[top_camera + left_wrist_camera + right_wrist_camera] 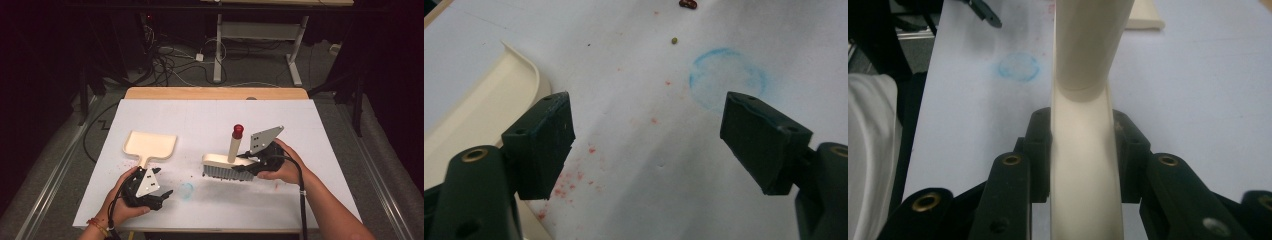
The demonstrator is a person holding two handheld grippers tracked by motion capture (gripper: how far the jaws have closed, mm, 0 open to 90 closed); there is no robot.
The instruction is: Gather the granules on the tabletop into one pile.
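Observation:
A cream brush (227,167) with grey bristles stands on the white table sheet, its upright handle (234,145) capped in red. My right gripper (252,165) is shut on the right end of the brush's cream back. In the right gripper view the jaws press both sides of that back (1085,170), and the handle (1093,40) rises just beyond them. A cream dustpan (150,145) lies flat at the left with its short handle pointing toward my left gripper (165,194). That gripper (646,140) is open over bare sheet with nothing between its jaws, and the dustpan's rim (479,105) is beside its left jaw.
A blue ring mark (186,190) is drawn on the sheet between the two hands, also seen as a blue ring (728,77) ahead of the left jaws. Red specks dot the sheet near the dustpan. A red bean (688,4) and a green bean (674,40) lie farther off. Beyond the table is a floor with cables.

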